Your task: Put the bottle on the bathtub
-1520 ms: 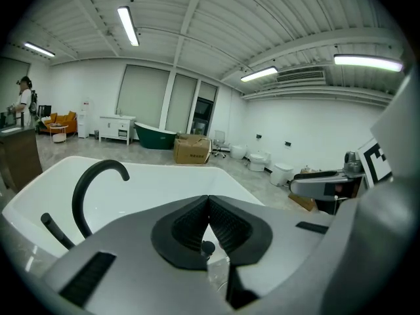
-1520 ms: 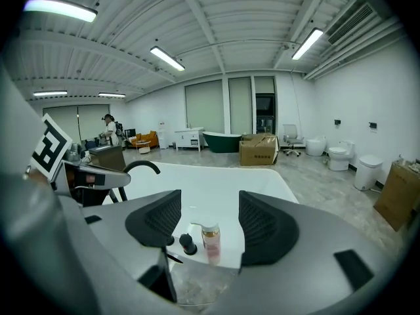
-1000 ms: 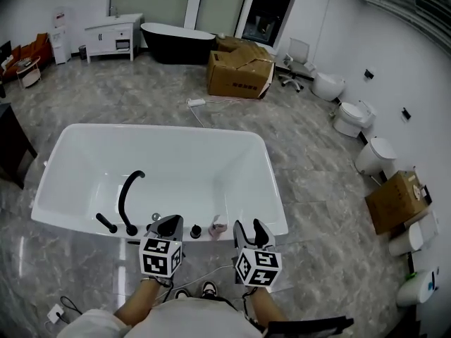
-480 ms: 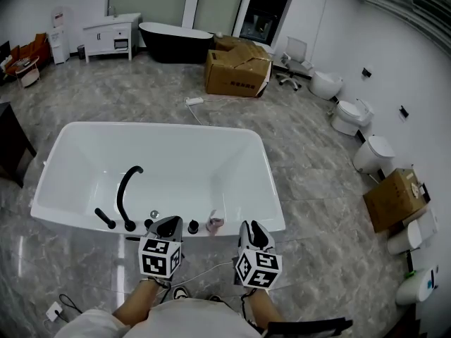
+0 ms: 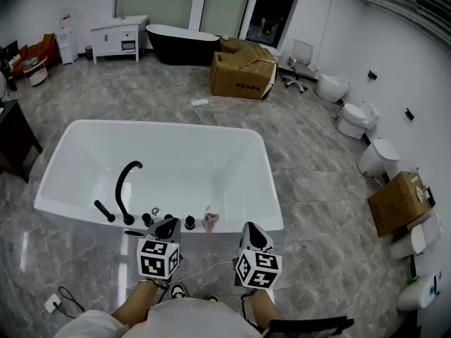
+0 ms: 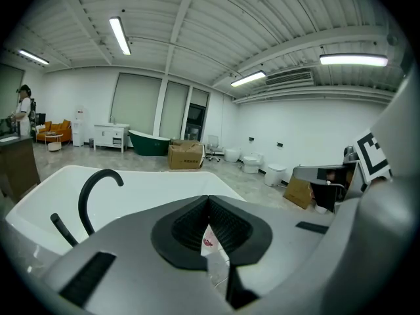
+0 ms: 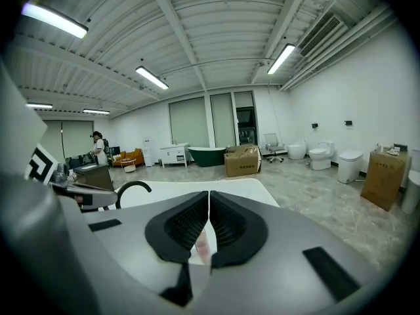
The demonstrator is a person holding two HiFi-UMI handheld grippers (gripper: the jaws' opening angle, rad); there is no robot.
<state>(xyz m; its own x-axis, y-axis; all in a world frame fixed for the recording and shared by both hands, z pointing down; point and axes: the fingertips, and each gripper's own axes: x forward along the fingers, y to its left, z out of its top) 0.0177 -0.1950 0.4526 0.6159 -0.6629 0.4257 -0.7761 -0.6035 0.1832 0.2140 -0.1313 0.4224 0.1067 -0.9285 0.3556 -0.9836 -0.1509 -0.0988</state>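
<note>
The bottle (image 7: pixel 202 245) shows only partly behind the right claw (image 7: pixel 209 202).

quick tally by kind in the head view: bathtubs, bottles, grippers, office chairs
bathtubs: 2, the white bathtub and the dark bathtub
bottle: 1
grippers: 2, the left gripper and the right gripper
office chair: 1
total: 6
</note>
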